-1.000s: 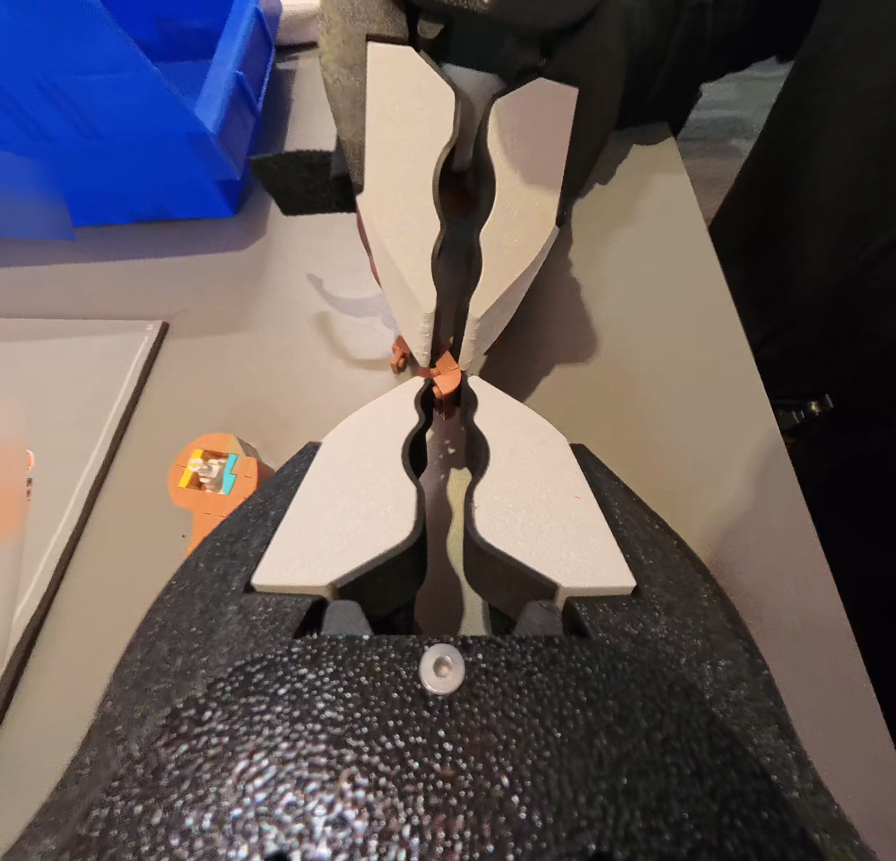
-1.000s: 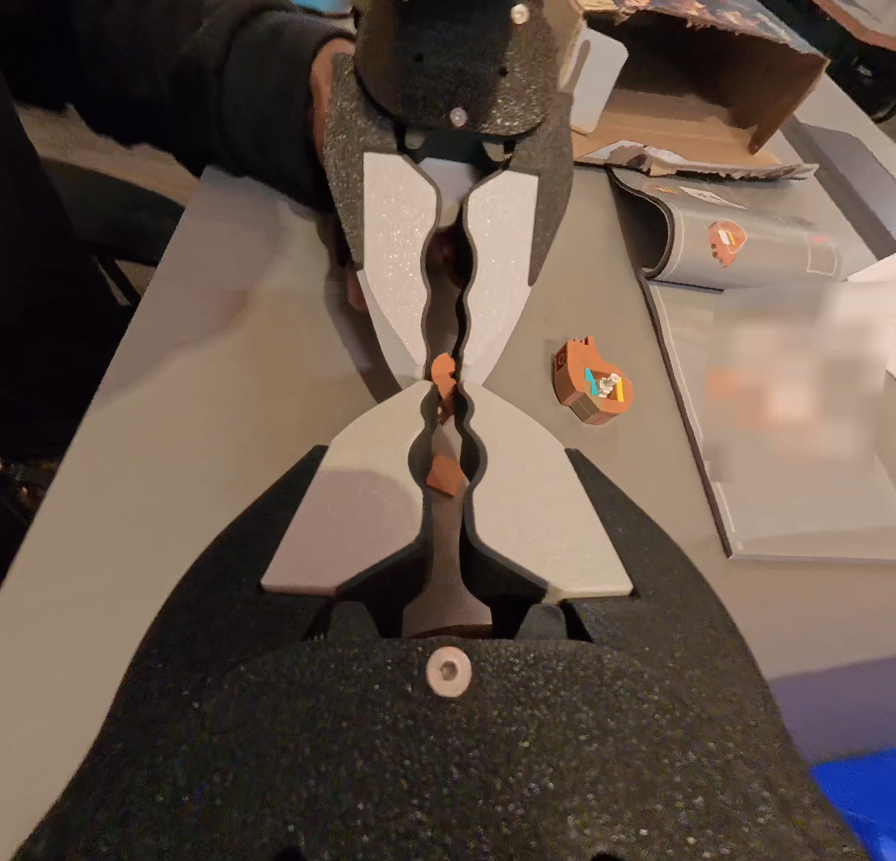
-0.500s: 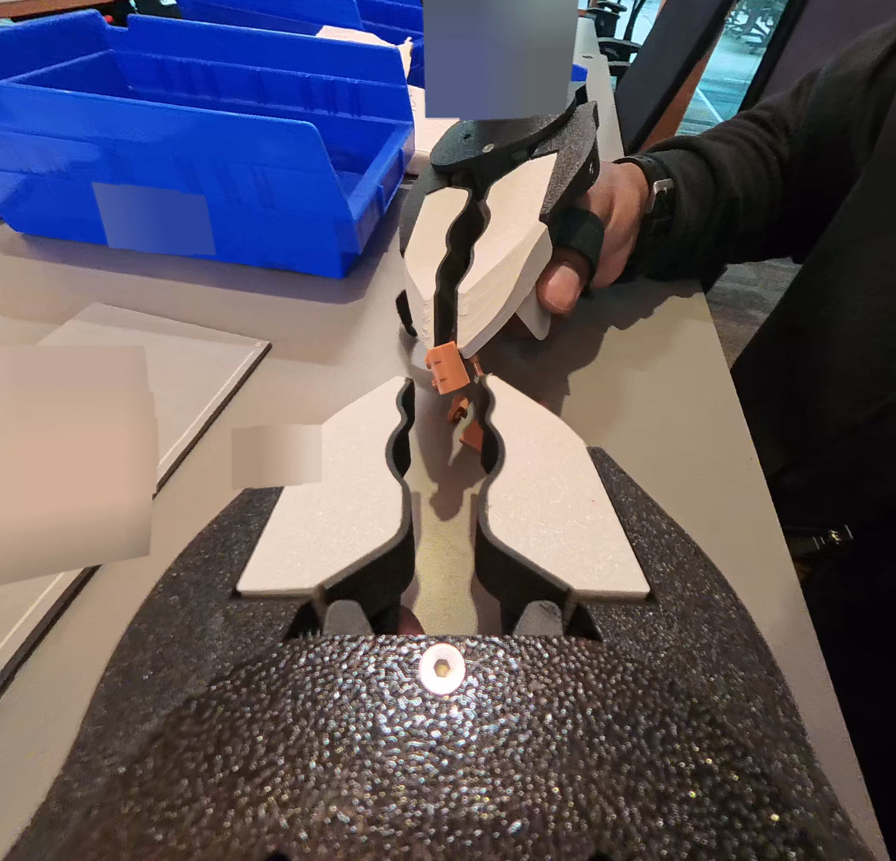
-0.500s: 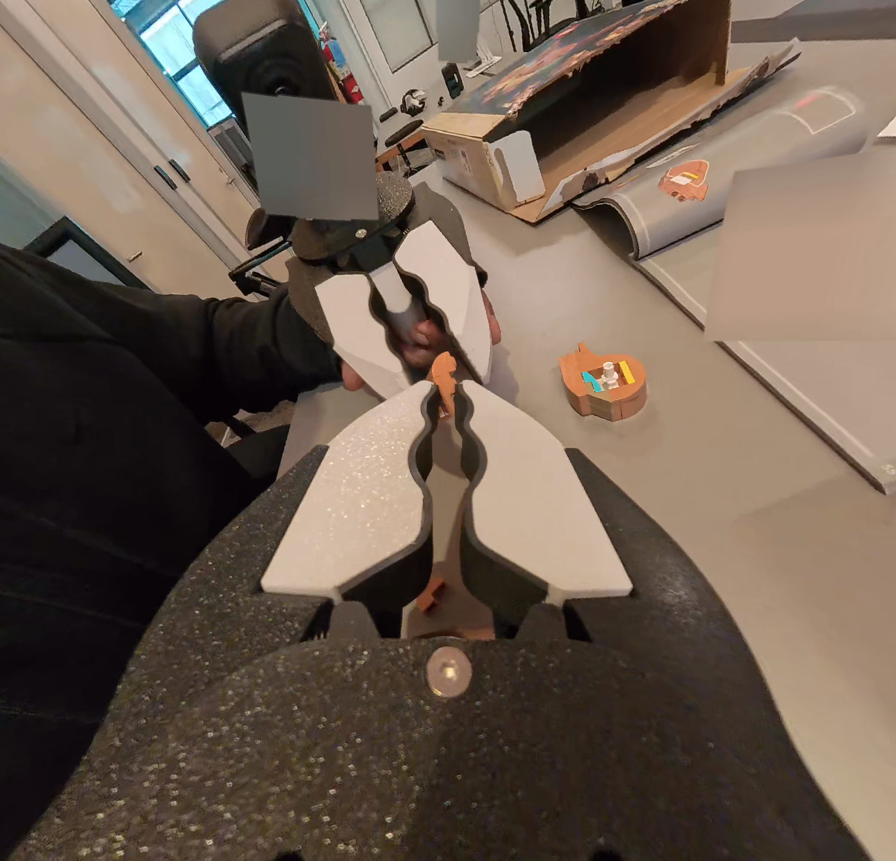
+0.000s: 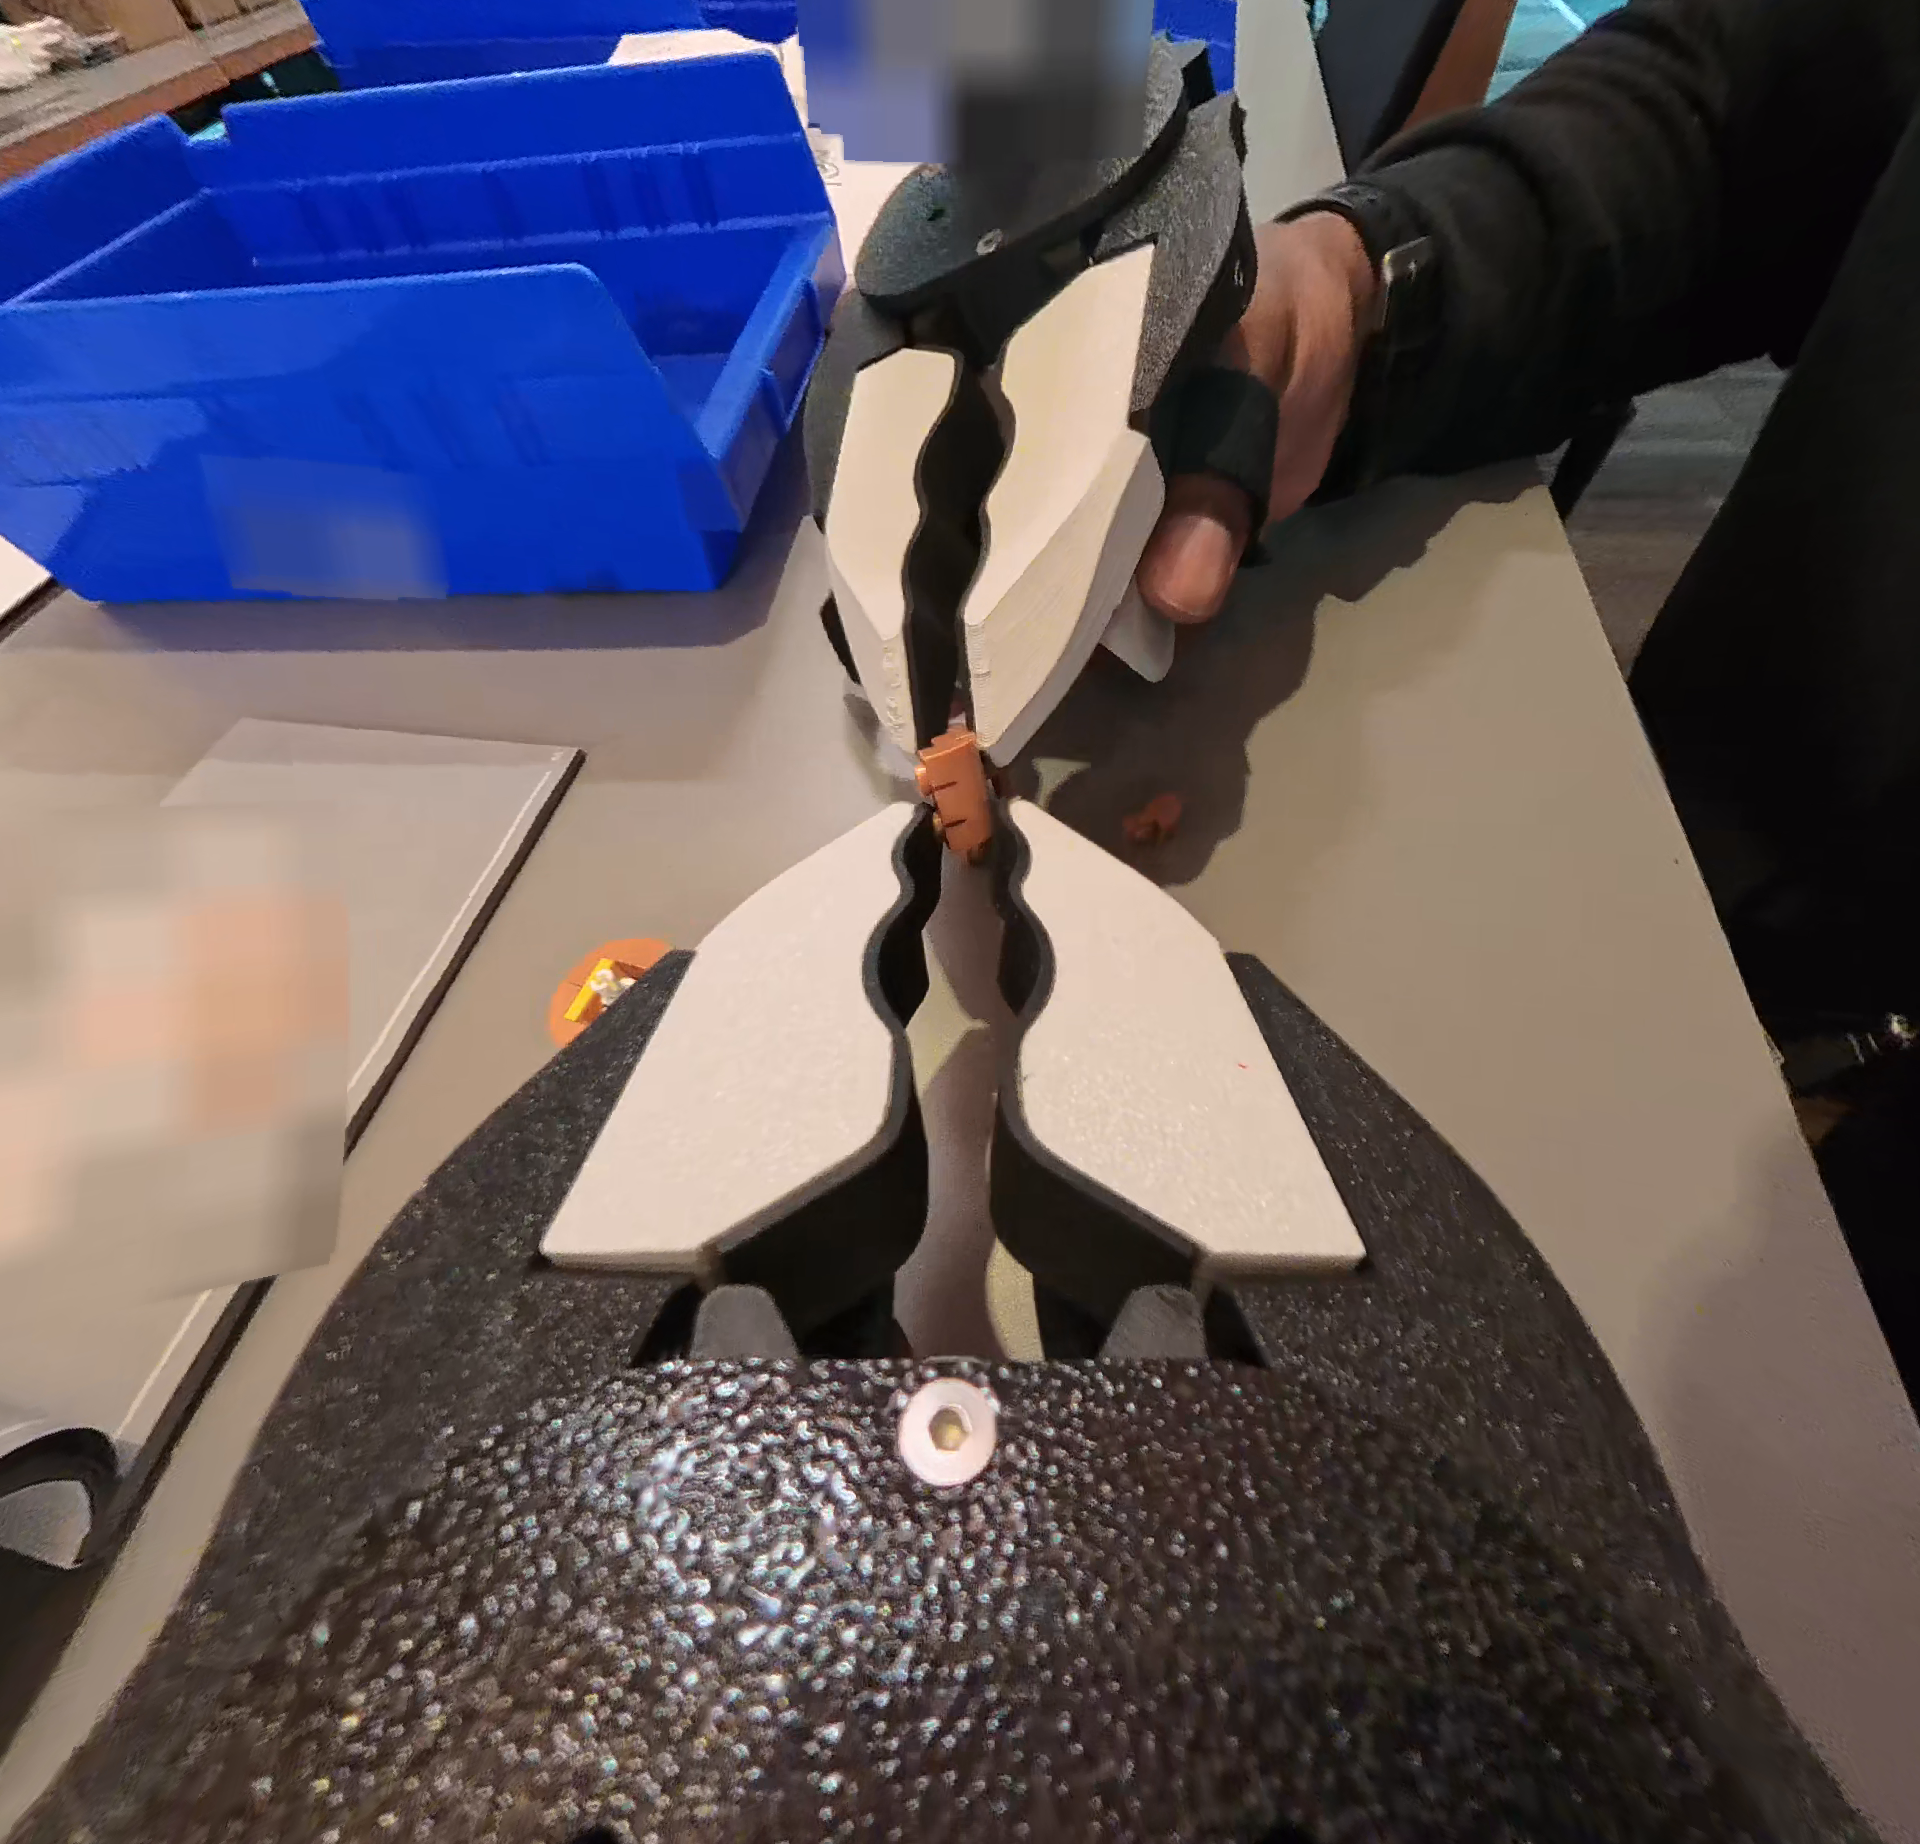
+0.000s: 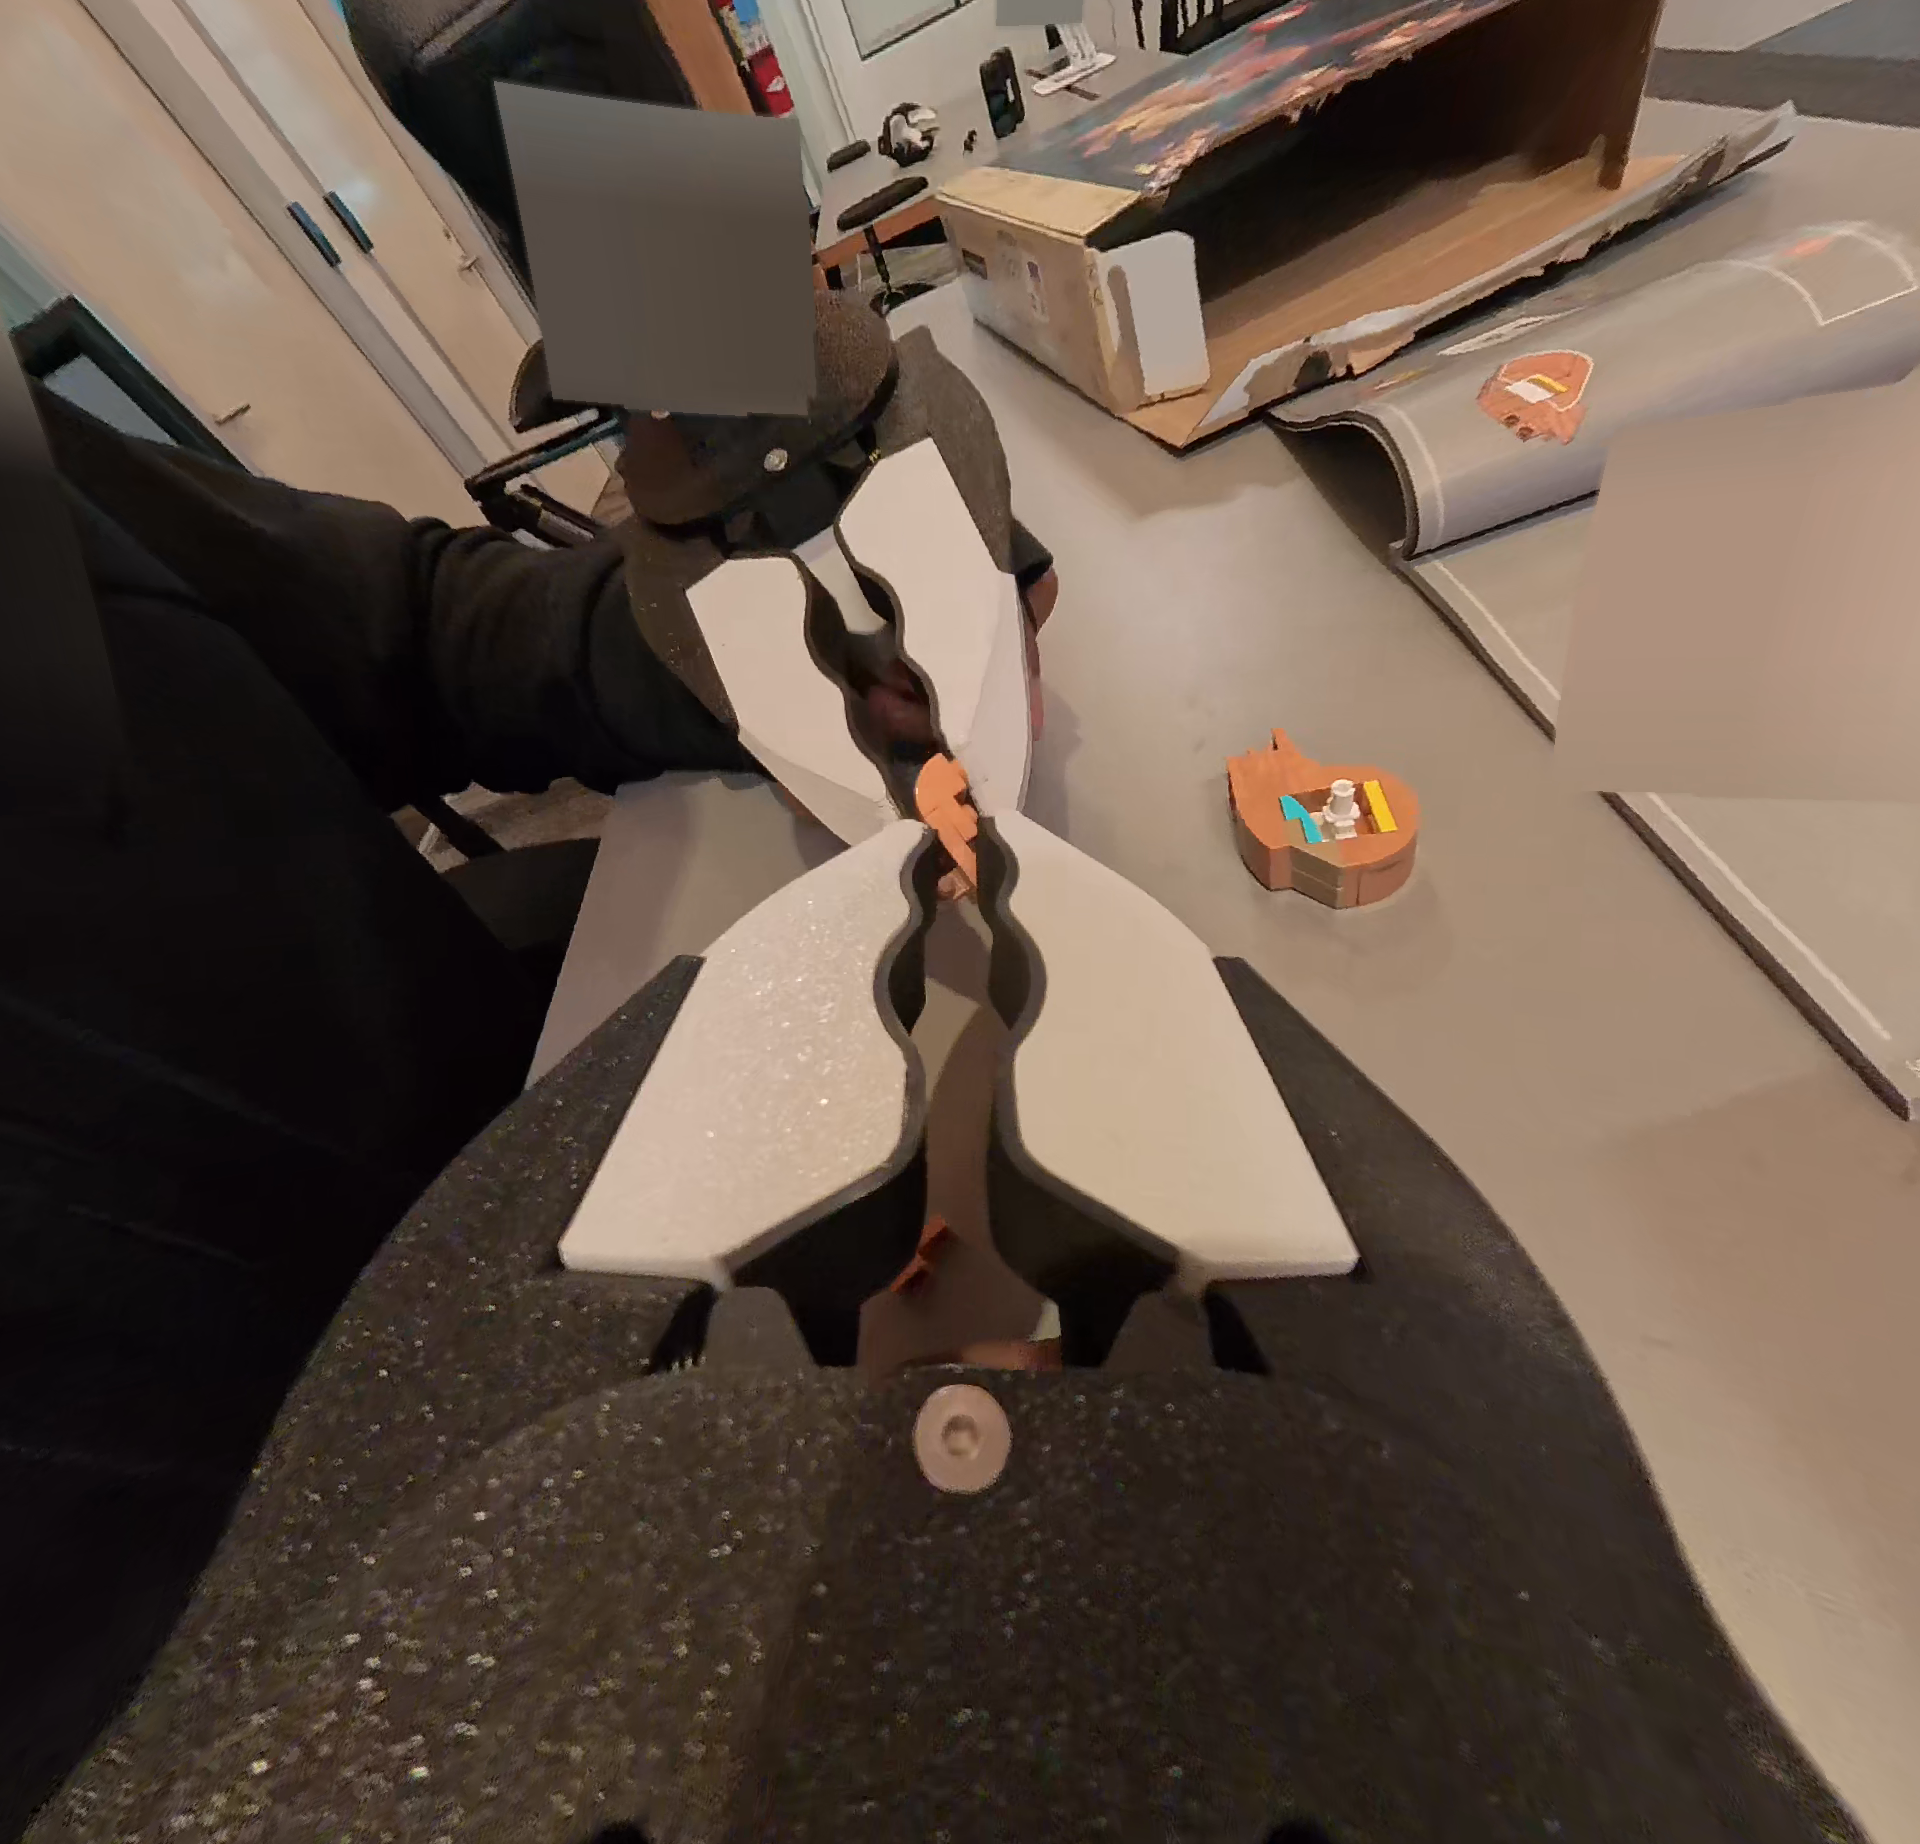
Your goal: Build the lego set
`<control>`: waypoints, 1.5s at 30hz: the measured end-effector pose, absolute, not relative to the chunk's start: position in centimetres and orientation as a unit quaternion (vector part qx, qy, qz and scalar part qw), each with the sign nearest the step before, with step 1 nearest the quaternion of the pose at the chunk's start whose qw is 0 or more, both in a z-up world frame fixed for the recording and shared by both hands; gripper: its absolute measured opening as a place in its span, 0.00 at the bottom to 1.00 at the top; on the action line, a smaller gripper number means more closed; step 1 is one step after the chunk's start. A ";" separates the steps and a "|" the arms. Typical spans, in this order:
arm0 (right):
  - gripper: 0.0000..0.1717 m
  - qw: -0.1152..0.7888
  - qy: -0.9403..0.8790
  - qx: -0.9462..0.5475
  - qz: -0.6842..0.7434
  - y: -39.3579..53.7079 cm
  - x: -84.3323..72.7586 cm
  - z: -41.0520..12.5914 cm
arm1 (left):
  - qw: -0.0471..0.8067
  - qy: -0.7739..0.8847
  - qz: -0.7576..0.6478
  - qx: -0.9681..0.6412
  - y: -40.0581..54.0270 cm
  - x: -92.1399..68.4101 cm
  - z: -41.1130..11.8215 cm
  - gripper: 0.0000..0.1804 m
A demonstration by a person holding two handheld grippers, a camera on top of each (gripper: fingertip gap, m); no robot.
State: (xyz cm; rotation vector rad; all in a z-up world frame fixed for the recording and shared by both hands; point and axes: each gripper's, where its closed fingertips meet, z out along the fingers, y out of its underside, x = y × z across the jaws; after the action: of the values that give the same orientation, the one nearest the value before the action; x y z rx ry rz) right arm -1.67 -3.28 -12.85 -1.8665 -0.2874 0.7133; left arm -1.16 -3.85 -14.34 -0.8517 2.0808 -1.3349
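My left tongs (image 5: 966, 823) stood spread around the small orange-brown plastic brick piece (image 5: 954, 792) half a second ago; now their tips pinch its near end. My right tongs (image 6: 961, 838), tip to tip with them, are pressed together on the same piece from its other end, so it hangs above the grey counter (image 5: 1455, 859), gripped at both ends.

Counting outward from that piece:
- 2 tongs meet on it.
- 1 loose brown brick bit (image 5: 1153, 820) lies on the counter just beside it.
- 1 round brown brick build with teal, yellow and white parts (image 6: 1325, 828) sits near it.
- 1 open grey booklet (image 6: 1507, 444) lies farther from it.
- 1 torn cardboard box (image 6: 1299, 184) and 2 blue plastic bins (image 5: 416, 392) stand well apart from it.
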 end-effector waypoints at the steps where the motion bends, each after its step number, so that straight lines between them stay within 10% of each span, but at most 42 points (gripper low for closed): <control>1: 0.04 0.531 -0.129 -0.784 0.293 -3.3 -1.7 -13.0 | 0.262 0.774 -0.488 -0.308 -3.9 -1.2 -14.5 0.05; 25: 0.30 0.511 -0.245 -0.739 0.364 -4.9 -4.4 -12.2 | 0.567 0.784 -0.238 0.089 -4.1 -2.3 -12.4 0.06; 45: 0.11 0.489 -0.241 -0.759 0.356 -4.4 -3.5 -13.2 | 0.589 0.750 -0.258 0.154 -4.5 -2.0 -12.5 0.06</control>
State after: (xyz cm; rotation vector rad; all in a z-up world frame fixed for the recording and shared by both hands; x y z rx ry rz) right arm -3.49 -4.37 -13.22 -1.8436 -0.5856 0.8647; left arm -1.97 -4.48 -12.50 0.3575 1.7468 -0.6009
